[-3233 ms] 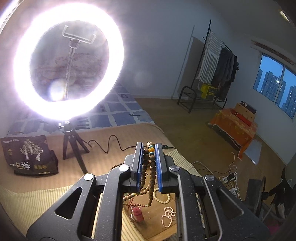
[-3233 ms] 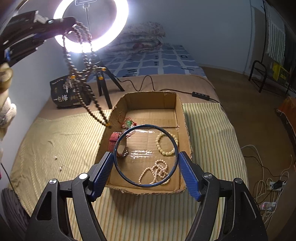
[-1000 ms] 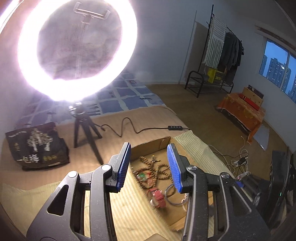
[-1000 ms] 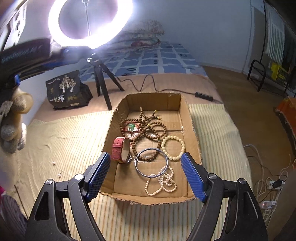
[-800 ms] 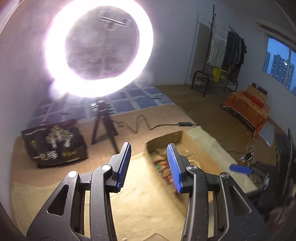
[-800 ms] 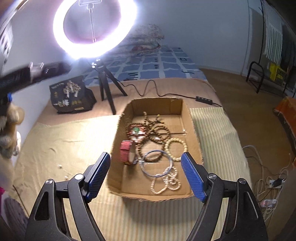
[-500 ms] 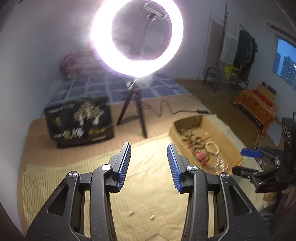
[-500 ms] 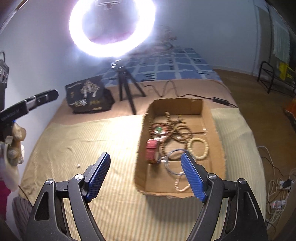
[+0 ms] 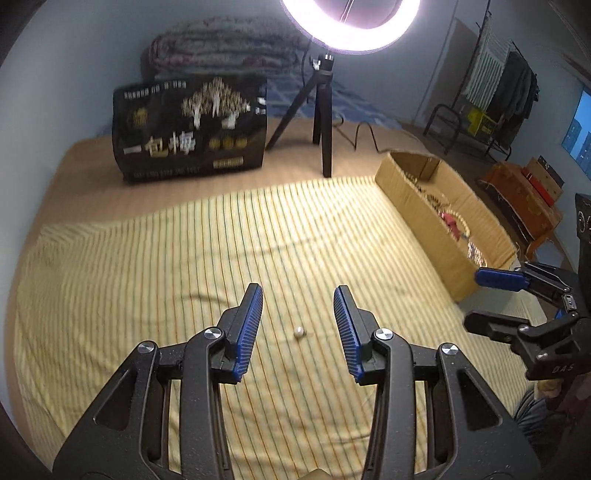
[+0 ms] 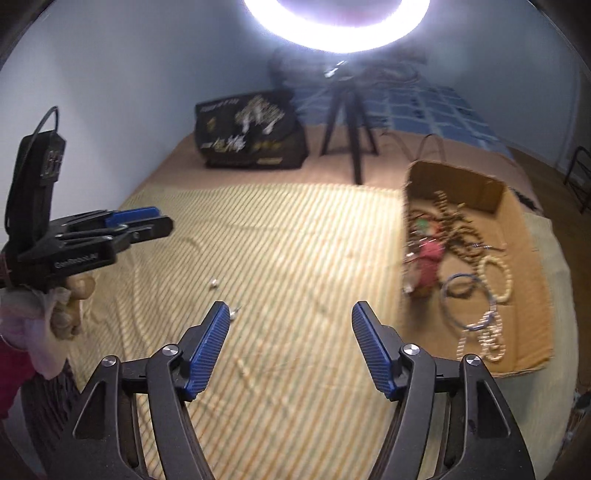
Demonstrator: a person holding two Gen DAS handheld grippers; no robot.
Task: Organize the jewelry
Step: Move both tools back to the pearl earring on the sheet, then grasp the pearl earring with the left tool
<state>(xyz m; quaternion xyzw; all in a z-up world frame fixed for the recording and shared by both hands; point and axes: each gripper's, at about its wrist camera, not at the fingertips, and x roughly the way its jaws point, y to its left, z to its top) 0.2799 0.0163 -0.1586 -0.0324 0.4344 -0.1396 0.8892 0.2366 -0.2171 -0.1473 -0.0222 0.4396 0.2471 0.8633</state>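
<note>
Our left gripper (image 9: 298,320) hangs over the striped yellow bedspread (image 9: 207,251) with its blue-padded jaws spread apart and nothing between them. On the cloth just ahead of the gap lies a small pale bead (image 9: 299,332), clear of both pads. Our right gripper (image 10: 290,347) is spread wider still and holds nothing either; in its own view a second small bead (image 10: 213,283) sits on the bedspread ahead of its left finger, and another tiny pale piece (image 10: 234,314) lies right beside that finger's tip, though the blur leaves us unsure what it is.

The jewelry is gathered in the cardboard box (image 10: 491,192), which rests on the bed to the right of both grippers. Inside, we make out a tangle of brown wooden beads (image 10: 454,225) toward the far end, a red band (image 10: 428,266) against the near-left wall, a thin blue bangle (image 10: 467,301) lying flat, a cream bead bracelet (image 10: 498,273) next to it, and a pearl strand (image 10: 484,341) nearest the front edge. In the left view the box (image 9: 413,192) shows mostly its side wall, with the contents smeared.

Behind the bedspread stand a black printed bag (image 9: 190,127) and a tripod (image 9: 321,110) carrying the glaring ring light (image 9: 351,26).
</note>
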